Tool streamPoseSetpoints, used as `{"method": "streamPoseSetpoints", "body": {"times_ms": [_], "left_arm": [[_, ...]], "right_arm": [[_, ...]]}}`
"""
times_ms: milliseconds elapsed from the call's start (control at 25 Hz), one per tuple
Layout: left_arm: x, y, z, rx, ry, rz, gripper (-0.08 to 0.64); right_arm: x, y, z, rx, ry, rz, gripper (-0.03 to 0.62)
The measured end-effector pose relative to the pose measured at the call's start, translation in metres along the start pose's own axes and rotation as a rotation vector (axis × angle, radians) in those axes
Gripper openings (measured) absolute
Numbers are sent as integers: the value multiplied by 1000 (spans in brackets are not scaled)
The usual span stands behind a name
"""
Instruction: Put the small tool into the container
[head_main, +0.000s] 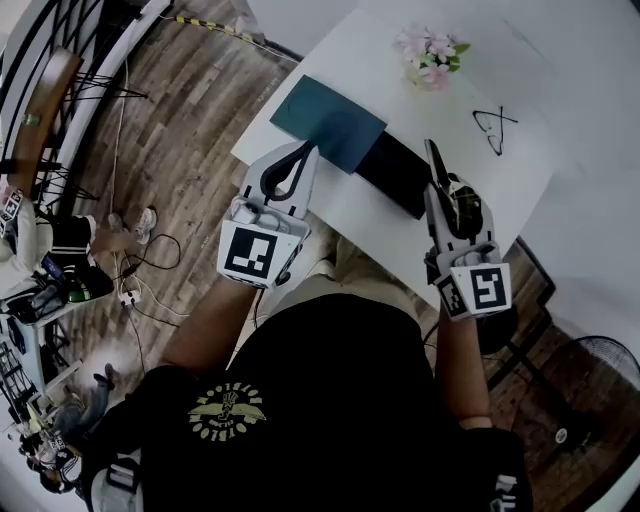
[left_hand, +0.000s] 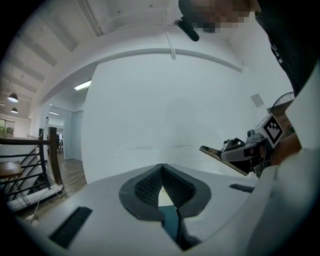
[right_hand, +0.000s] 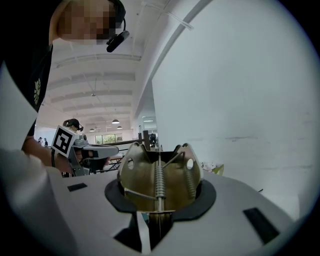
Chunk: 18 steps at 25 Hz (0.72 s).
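Note:
My right gripper (head_main: 444, 190) is shut on the small tool (head_main: 434, 160), a brass-coloured metal piece with coil springs (right_hand: 160, 177) that stands up between the jaws (right_hand: 159, 202). It hangs above the near edge of the white table (head_main: 330, 205), just right of the dark open container (head_main: 398, 172). A teal lid (head_main: 328, 122) lies against the container's left side. My left gripper (head_main: 305, 150) hovers over the lid's near corner, its ribbed pads (left_hand: 150, 186) meeting at the tip with nothing between them. In the left gripper view the right gripper (left_hand: 242, 152) shows with the tool's edge sticking out.
Pink flowers (head_main: 432, 55) and a pair of glasses (head_main: 494, 128) lie on the far part of the table. Wooden floor with cables (head_main: 150, 265) is to the left, and a fan (head_main: 600, 385) stands at the lower right. A railing (left_hand: 30, 160) is beyond the table's left.

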<state>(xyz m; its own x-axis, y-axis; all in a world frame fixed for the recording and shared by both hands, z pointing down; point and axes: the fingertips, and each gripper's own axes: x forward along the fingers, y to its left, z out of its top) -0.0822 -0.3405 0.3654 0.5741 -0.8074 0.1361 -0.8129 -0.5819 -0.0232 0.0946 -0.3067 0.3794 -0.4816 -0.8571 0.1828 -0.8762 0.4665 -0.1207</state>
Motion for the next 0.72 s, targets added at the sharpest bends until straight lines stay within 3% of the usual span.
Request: {"method": "streamPoseSetpoints", "body": {"times_ms": [720], "left_arm": [[56, -15, -61, -55, 91, -72, 8]], "right_arm": [[55, -40, -98, 88, 157, 13, 132]]}}
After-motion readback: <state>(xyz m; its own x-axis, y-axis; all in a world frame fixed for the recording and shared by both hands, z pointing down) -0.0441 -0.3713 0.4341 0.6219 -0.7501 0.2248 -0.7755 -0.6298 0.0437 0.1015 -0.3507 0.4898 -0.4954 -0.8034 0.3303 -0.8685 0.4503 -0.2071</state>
